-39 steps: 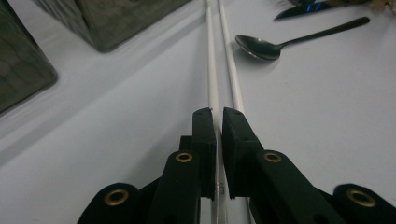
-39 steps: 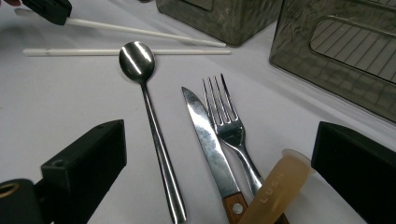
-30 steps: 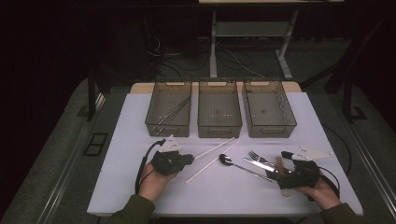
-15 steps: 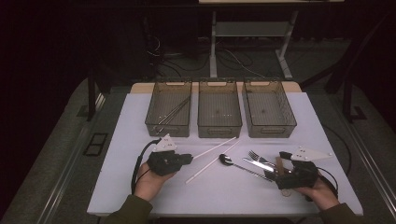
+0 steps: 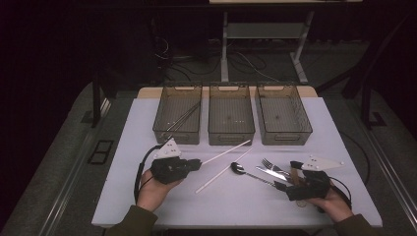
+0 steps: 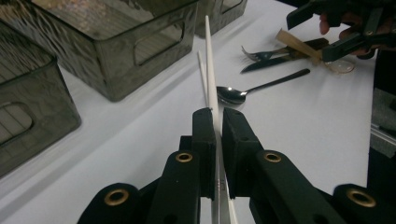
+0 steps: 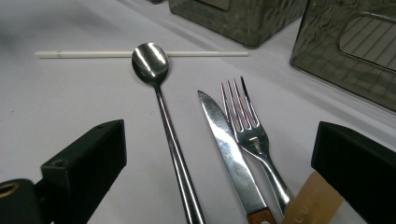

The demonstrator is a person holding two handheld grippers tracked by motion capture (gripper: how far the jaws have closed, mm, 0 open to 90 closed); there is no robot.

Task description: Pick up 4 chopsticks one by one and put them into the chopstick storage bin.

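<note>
Overhead and gripper views of a white table (image 5: 147, 142) bearing three dark mesh bins in a row along its far side.

Left bin (image 5: 177, 114): holds several thin dark sticks lying aslant. Middle bin (image 5: 231, 114) and right bin (image 5: 282, 114): contents cannot be told.

Left gripper (image 5: 195, 163): held in the person's left hand (image 5: 153, 189) at the near left of the table, jaws pointing toward the table's middle. In the left gripper view its jaws are pressed together on the near end of a white chopstick (image 6: 210, 74), which runs forward from the jaws toward the bins.

Second chopstick (image 5: 221, 172): lies flat on the table just beside the first, its far end near the spoon (image 5: 239, 168).

Cutlery: spoon, knife (image 5: 269, 172) and fork (image 5: 271, 166) lie side by side at the near right, heads pointing toward the table's middle, handles toward the right gripper. In the right gripper view the spoon's bowl (image 7: 150, 58) overlaps the second chopstick; the knife blade and fork tines lie close together to its right.

Right gripper (image 5: 287, 175): held in the person's right hand (image 5: 334, 204), jaws spread wide apart on either side of the cutlery handles, gripping nothing. A tan strip (image 7: 312, 200) sits by one jaw, over the fork's handle.
</note>
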